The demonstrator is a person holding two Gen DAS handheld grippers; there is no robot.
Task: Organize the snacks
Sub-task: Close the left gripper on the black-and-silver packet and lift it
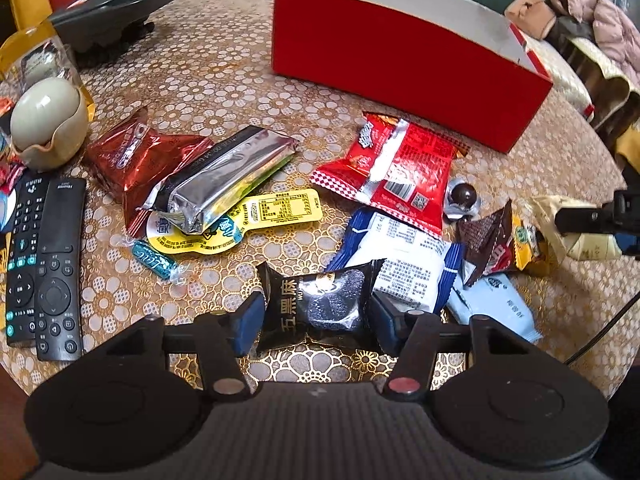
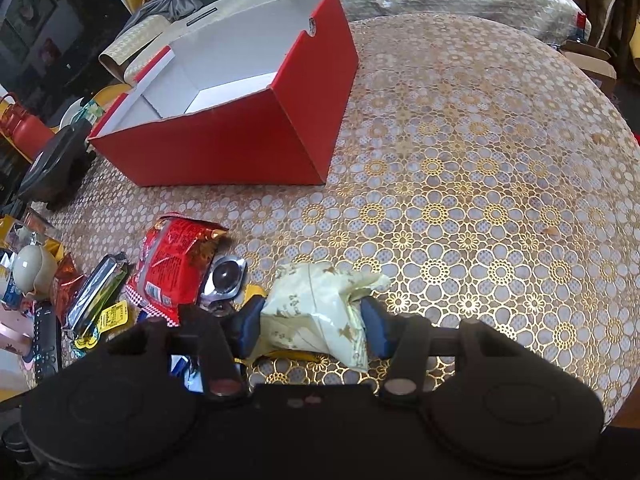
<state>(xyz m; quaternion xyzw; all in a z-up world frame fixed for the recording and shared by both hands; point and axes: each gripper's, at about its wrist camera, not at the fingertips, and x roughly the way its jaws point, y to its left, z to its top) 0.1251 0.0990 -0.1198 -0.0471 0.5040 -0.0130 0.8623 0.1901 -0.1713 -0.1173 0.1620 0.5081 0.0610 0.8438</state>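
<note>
Pinching a glossy black sesame packet (image 1: 320, 304) with gold lettering, the left gripper (image 1: 316, 320) has both pads pressed on its sides, low over the table (image 2: 480, 200). Right gripper (image 2: 312, 326) clamps a crinkled pale-yellow packet (image 2: 316, 312). Behind the snack pile, the red box (image 1: 400, 72) sits open, white inside.

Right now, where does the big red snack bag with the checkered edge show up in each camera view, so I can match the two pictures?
Left wrist view: the red snack bag lies right of center, just in front of the red box.
Right wrist view: the same bag sits at lower left, crumpled, beside a foil-wrapped chocolate ball.
Shared landmark: the open red box, behind the bag in both views.
</note>
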